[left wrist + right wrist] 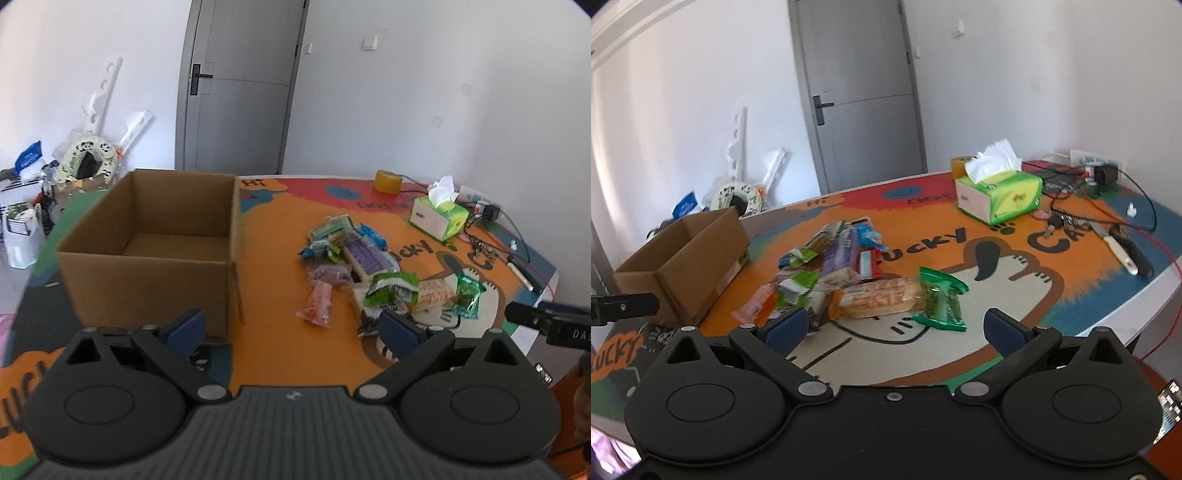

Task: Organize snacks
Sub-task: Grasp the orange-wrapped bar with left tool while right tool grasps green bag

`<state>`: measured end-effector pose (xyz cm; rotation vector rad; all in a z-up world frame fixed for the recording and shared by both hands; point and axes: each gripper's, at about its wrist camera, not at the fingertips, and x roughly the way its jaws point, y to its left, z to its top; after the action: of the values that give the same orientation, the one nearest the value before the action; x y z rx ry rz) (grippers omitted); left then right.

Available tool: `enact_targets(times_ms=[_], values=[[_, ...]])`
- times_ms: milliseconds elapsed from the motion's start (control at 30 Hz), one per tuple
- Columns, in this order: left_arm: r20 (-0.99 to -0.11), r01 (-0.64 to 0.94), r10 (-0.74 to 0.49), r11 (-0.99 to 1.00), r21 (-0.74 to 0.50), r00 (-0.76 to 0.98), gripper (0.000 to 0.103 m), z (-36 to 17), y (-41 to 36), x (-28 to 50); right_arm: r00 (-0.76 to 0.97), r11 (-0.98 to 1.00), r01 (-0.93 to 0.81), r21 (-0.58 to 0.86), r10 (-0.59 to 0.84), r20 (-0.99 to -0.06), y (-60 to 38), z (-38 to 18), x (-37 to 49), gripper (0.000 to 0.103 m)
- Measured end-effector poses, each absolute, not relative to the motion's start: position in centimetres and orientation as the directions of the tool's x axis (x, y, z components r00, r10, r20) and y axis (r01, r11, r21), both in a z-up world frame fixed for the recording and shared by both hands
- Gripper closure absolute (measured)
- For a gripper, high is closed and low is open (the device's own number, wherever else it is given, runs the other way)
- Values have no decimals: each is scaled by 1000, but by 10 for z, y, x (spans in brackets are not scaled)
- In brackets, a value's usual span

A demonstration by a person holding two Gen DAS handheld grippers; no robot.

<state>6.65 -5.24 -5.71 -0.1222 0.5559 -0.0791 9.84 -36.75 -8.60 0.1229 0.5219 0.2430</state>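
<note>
I am standing in a room with white walls and a grey door (236, 85), and I am looking down at a table with a bright orange cartoon mat (273, 266) on it. A brown cardboard box (147, 240) is sitting in the left middle of the left view, open on top, and I am seeing nothing inside the part that shows.

The pile of snacks (354, 266) is lying in the middle right of the left view, well apart from the box. In the right view the pile (857, 273) is sitting in the middle of the frame, just above my fingers.

My left gripper (291, 328) is hanging wide open with nothing in it. My right gripper (895, 326) is wide open too, and it is holding nothing.

I am thinking my right hand is the nearer one. The long pale cracker pack (875, 301) is lying sideways across the frame, right above the gap between my right fingers. The green packet (940, 301) is touching its right end. So the pack's long side is running left to right, the same way my fingers are spread. I guess I would need to turn my wrist to pinch it across its thin side, then carry it left to the box.
</note>
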Motion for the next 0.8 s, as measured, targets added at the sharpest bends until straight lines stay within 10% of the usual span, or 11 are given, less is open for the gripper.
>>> enact_targets(times_ms=[800], values=[[-622,59,-116,992,-111,774,52,-116,-84,166,826,972,-145,185,222,-518,-385,-148,166,45]])
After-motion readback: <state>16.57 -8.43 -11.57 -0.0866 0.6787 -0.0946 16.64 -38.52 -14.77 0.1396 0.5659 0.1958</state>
